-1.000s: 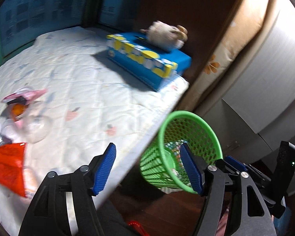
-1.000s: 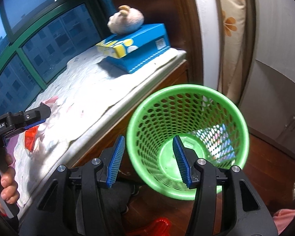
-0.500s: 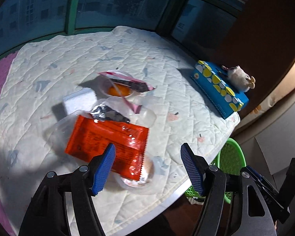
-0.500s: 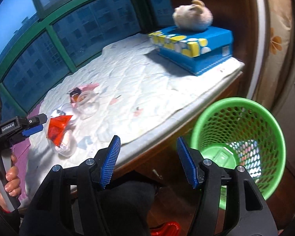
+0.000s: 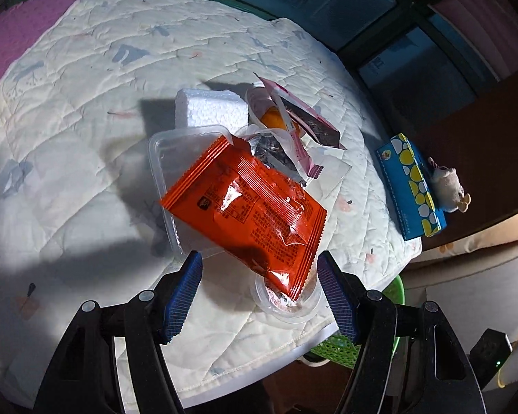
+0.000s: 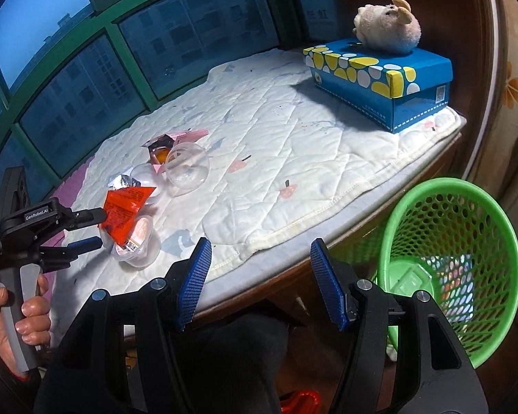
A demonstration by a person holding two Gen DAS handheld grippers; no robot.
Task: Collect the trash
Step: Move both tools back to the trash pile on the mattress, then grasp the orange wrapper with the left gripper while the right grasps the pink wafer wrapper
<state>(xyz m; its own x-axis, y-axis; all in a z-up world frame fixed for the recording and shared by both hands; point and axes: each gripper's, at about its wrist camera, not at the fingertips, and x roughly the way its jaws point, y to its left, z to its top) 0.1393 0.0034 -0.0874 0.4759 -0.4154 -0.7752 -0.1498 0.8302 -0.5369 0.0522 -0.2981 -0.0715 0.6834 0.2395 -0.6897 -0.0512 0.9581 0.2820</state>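
Note:
A pile of trash lies on the white quilt [image 5: 86,69]: an orange wrapper [image 5: 248,207] over a clear plastic tray [image 5: 159,158], a white foam block [image 5: 210,107], a pink wrapper [image 5: 293,117] and a small clear cup [image 5: 286,303]. My left gripper [image 5: 259,276] is open just above the near end of the orange wrapper, with nothing held. The right wrist view shows the left gripper [image 6: 89,229] at the orange wrapper [image 6: 124,207]. My right gripper [image 6: 260,272] is open and empty over the quilt's edge. The green mesh basket [image 6: 449,265] stands on the floor to its right.
A blue tissue box [image 6: 380,82] with a plush toy [image 6: 386,31] on top sits at the quilt's far right corner. A clear dome cup [image 6: 186,169] lies beside the pile. Green-framed windows run behind. A hand [image 6: 17,314] grips the left gripper's handle.
The left gripper swung from the basket over to the trash pile and closed in on the orange wrapper. The right gripper drew back from above the basket to the quilt's edge. Both stayed open.

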